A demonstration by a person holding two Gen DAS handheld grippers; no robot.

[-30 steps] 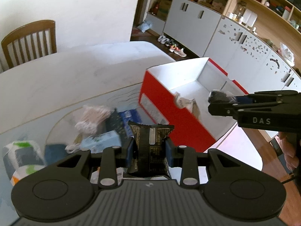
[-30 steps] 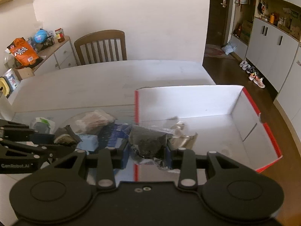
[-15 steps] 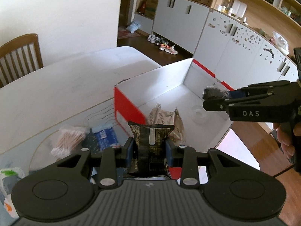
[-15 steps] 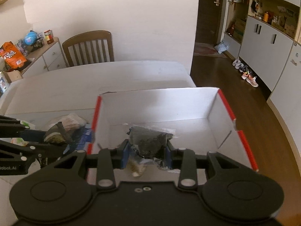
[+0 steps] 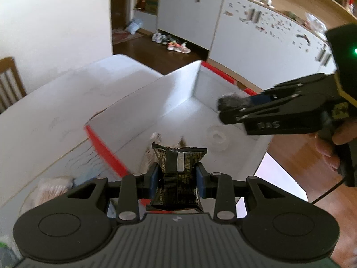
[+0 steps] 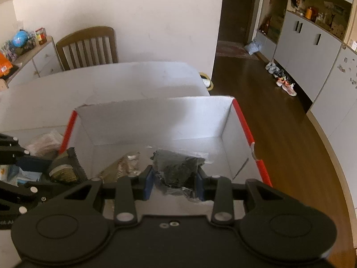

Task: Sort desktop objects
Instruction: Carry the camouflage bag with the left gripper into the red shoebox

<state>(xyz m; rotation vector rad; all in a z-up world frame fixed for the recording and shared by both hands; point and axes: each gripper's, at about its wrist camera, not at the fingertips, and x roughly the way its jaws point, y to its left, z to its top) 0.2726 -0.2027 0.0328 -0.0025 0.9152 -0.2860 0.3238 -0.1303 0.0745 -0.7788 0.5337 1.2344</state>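
Observation:
My left gripper [image 5: 177,177] is shut on a black foil sachet [image 5: 178,174] with gold print, held over the near left edge of the red-and-white cardboard box [image 5: 178,93]. My right gripper [image 6: 175,179] is shut on a clear plastic bag of dark stuff [image 6: 178,172] above the inside of the box [image 6: 154,120]. In the left wrist view the right gripper [image 5: 225,106] hangs over the box's right side with the dark bag in its tips. A silvery-brown packet [image 6: 125,163] and a roll of clear tape [image 5: 217,137] lie on the box floor.
Left of the box, loose packets [image 6: 44,143] and a bag of cotton swabs [image 5: 53,187] lie on the white table [image 6: 111,82]. A wooden chair [image 6: 87,47] stands behind it. The table's edge and wood floor [image 6: 290,134] are to the right.
Both grippers have moved to the right, from above the pile of packets to above the box, each still holding its item. The left gripper has rolled a little.

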